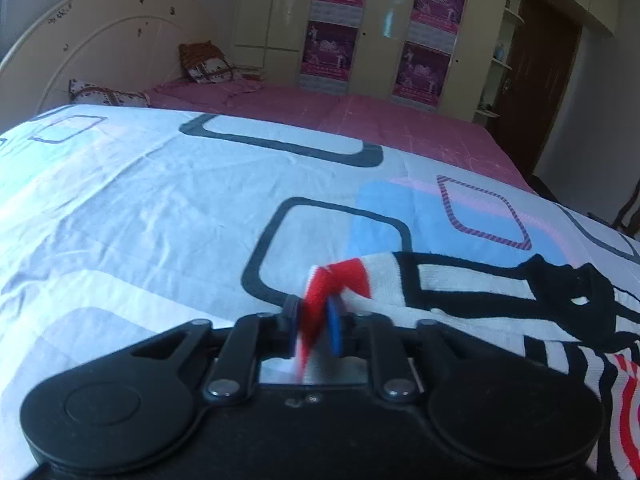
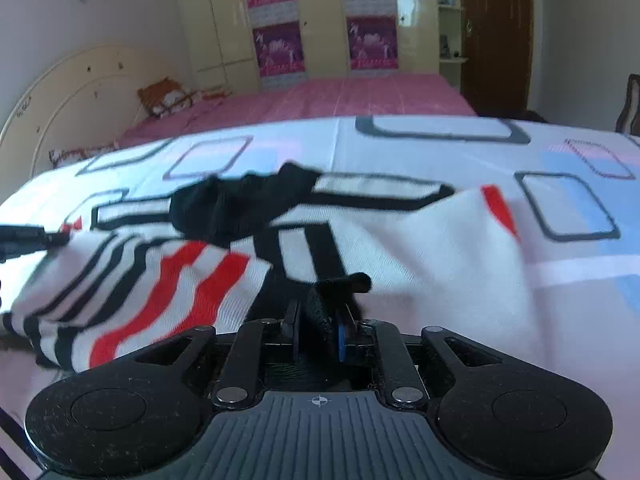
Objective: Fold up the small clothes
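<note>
Bedsheet (image 1: 120, 208) with square outlines covers pink bed (image 1: 360, 108) before wardrobe (image 1: 280, 8).

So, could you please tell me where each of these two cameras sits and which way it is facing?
Left wrist: on the left tongs, looking across the bed toward the wardrobe; its fingers pinch the shirt's red edge.
Right wrist: on the right tongs, facing the same way; its fingers pinch a black part of the shirt.
Shared: shirt, bedsheet, wardrobe, headboard.

Both grippers point downward: the left gripper (image 1: 316, 326) with jaws clamped on red-edged cloth, the right gripper (image 2: 318, 330) with jaws pinching black fabric.
</note>
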Tool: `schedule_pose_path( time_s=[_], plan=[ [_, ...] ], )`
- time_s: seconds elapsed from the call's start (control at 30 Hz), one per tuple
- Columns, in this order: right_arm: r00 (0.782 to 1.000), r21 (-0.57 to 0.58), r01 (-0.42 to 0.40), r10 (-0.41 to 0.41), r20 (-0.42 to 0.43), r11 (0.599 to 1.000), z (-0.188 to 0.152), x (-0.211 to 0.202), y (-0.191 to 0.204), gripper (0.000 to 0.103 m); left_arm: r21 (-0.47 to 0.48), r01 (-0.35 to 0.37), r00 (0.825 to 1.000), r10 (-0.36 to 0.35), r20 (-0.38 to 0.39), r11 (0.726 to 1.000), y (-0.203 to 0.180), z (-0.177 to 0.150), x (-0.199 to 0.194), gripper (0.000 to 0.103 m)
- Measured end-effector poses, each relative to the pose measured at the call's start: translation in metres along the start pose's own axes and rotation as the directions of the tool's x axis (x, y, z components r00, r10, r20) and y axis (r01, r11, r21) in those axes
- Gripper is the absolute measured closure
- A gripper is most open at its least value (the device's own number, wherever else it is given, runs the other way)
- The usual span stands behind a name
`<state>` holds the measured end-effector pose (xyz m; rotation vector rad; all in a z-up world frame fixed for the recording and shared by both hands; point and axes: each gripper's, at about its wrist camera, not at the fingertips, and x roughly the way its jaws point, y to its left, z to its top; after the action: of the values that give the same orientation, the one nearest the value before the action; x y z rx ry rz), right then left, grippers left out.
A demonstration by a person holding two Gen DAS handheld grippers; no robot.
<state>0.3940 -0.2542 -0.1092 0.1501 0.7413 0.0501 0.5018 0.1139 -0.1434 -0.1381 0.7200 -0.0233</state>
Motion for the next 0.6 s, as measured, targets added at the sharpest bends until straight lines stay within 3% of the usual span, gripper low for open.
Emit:
schedule_pose_path(
  time_s=[0.03, 0.13, 0.27, 0.33, 0.43, 0.6],
  plan=[
    [0.999, -0.005, 0.017, -0.017, 0.027, 1.0, 0.001, -0.005, -0.001, 0.072, 0.0, -0.008, 1.0, 0.008, 0.009, 1.0, 0.001, 0.0, -0.004, 0.081],
    [0.996, 0.006, 0.025, -0.026, 0.081, 1.0, 0.006, -0.019, -0.007, 0.071, 0.051, -0.028, 0.998, 0.025, 0.059, 0.998, -0.004, 0.0, -0.028, 0.082],
    [0.995, -0.034, -0.052, 0.055, 0.088, 0.998, 0.014, -0.019, 0.005, 0.071, 0.13, 0.03, 0.994, -0.043, 0.099, 0.991, -0.025, -0.002, -0.058, 0.074],
    [0.994, -0.062, -0.092, 0.095, 0.053, 0.994, 0.014, -0.009, 0.017, 0.071, 0.17, 0.066, 0.995, -0.078, 0.067, 0.983, -0.04, -0.006, -0.055, 0.073],
    [0.992, -0.078, -0.128, 0.128, -0.005, 0.989, 0.008, 0.01, 0.033, 0.071, 0.166, 0.056, 0.998, -0.057, 0.003, 0.985, -0.047, -0.011, -0.033, 0.071],
    [0.997, -0.095, -0.072, 0.07, -0.02, 0.993, 0.0, 0.028, 0.026, 0.072, 0.114, 0.0, 1.0, 0.002, -0.022, 0.993, -0.032, -0.007, -0.009, 0.076]
  ],
)
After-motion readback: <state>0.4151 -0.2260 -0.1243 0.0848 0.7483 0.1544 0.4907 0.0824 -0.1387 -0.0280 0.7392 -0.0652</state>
